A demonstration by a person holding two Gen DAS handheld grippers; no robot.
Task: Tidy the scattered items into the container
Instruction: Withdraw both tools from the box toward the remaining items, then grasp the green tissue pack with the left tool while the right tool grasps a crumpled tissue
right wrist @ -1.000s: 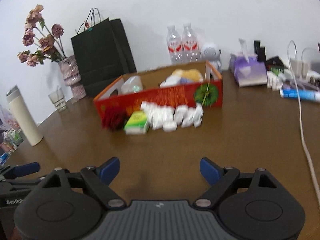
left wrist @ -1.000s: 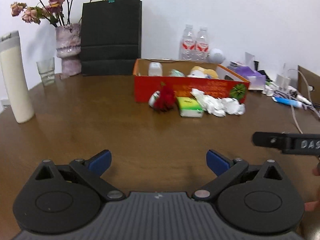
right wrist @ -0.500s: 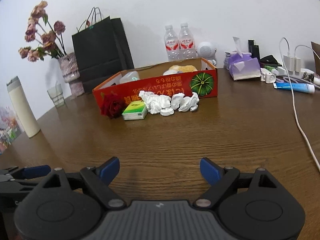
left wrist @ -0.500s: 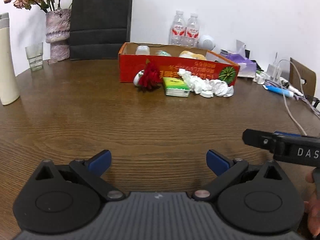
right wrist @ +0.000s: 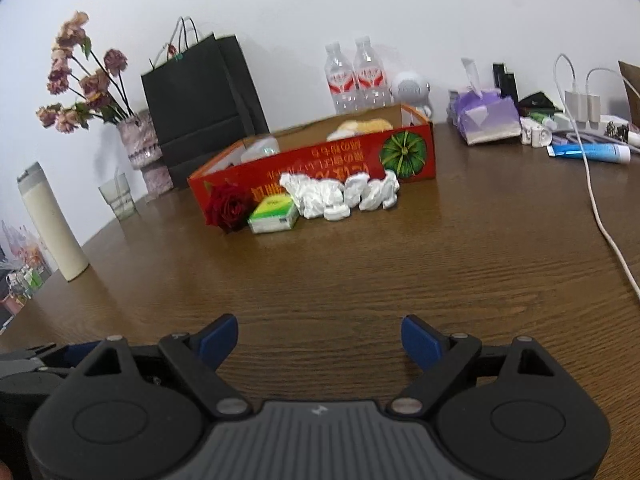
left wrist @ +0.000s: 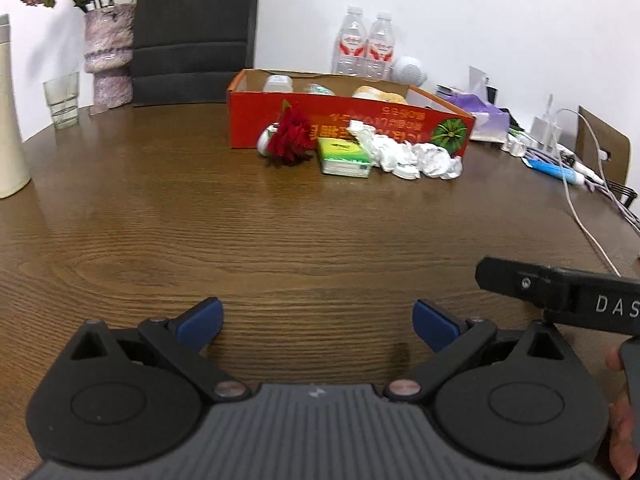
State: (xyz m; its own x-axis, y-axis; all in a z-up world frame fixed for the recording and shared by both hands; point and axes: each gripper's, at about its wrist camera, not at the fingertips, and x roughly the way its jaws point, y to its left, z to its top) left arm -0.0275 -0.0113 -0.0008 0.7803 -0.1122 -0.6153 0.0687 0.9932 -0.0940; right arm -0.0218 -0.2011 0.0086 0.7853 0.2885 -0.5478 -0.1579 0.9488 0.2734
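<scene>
An open red cardboard box [left wrist: 400, 126] [right wrist: 360, 160] stands at the far middle of the wooden table with a few items inside. In front of it lie a red rose [left wrist: 290, 140] [right wrist: 228, 206], a green tissue pack [left wrist: 344, 158] [right wrist: 274, 216] and crumpled white paper [left wrist: 408, 154] [right wrist: 340, 196]. My left gripper [left wrist: 316, 322] is open and empty, low over the near table. My right gripper [right wrist: 320, 338] is open and empty, also far from the items. The right tool's body [left wrist: 560, 292] shows at the left view's right edge.
A black paper bag [right wrist: 204, 100], a vase of dried flowers [right wrist: 140, 140], a glass [right wrist: 118, 200] and a cream flask [right wrist: 52, 228] stand at the back left. Water bottles [right wrist: 356, 76], a purple tissue box [right wrist: 484, 116], chargers and a white cable [right wrist: 600, 216] are at the right.
Both grippers have drawn back and steadied; the box and the items look slightly farther in the views. Both jaws stay open. No item has moved.
</scene>
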